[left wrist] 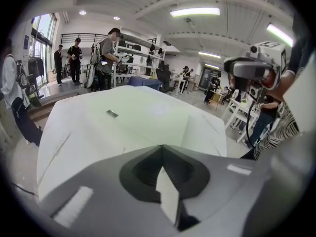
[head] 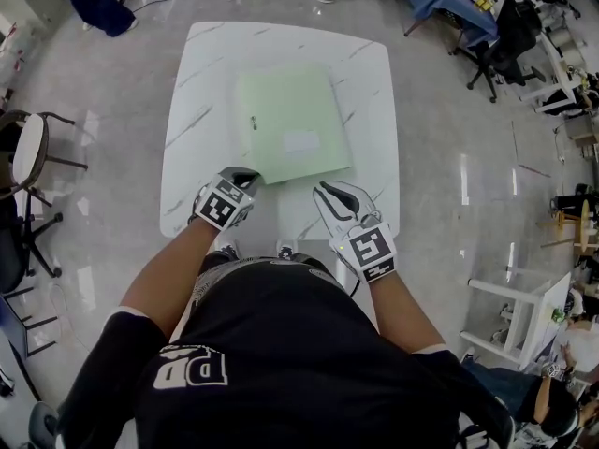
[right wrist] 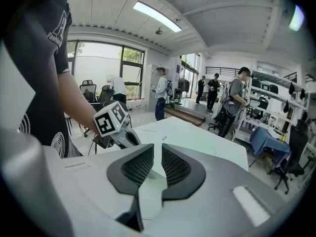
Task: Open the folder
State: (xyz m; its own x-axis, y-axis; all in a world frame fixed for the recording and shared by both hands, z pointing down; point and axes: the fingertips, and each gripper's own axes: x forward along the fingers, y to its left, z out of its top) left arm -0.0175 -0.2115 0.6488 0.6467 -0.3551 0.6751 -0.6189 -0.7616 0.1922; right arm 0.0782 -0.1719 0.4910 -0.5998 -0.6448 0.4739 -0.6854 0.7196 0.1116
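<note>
A pale green folder [head: 290, 124] lies shut and flat on the white marble-look table [head: 374, 82]. My left gripper [head: 245, 176] rests at the folder's near left corner. In the left gripper view its tips [left wrist: 160, 146] meet, with the folder [left wrist: 123, 122] stretching away ahead. Whether they pinch the cover is hidden. My right gripper [head: 323, 190] hovers over bare table just short of the folder's near edge. Its jaws [right wrist: 157, 147] stand a narrow gap apart with nothing between them. The right gripper view also catches the left gripper [right wrist: 111, 120] and the folder [right wrist: 207, 144].
A chair [head: 28, 157] stands left of the table, and a black office chair [head: 505, 45] at the far right. A white rack [head: 515, 316] sits at the near right. Several people stand by shelves beyond the table [left wrist: 106, 58].
</note>
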